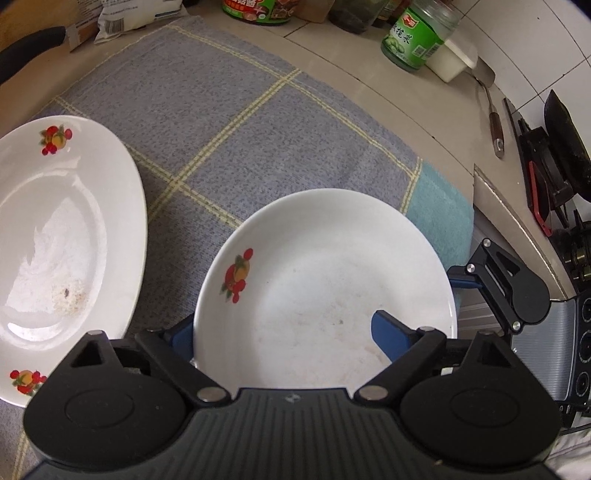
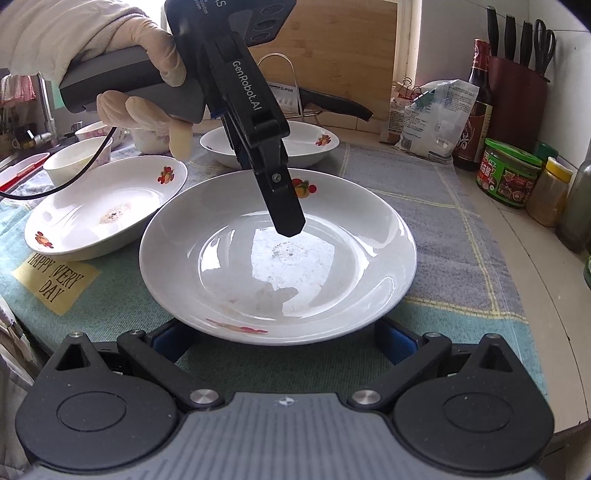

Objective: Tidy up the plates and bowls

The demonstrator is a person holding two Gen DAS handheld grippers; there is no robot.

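A white plate with a fruit print (image 1: 325, 280) (image 2: 277, 258) lies on the checked cloth. My left gripper (image 1: 291, 336) straddles its rim, one blue pad under it and one pad inside over the well; in the right wrist view it comes down from above (image 2: 284, 206). My right gripper (image 2: 277, 339) is open, its blue pads on either side of the plate's near edge at cloth level. A second fruit-print plate (image 1: 62, 240) (image 2: 107, 206) lies to the left. A third (image 2: 273, 142) lies behind.
Small bowls (image 2: 79, 160) stand at the far left by the sink. Jars and bottles (image 2: 508, 173) (image 1: 417, 33) line the wall side. A knife block (image 2: 517, 77) stands in the corner. A spatula (image 1: 491, 107) and stove (image 1: 554, 166) lie beyond the cloth's right end.
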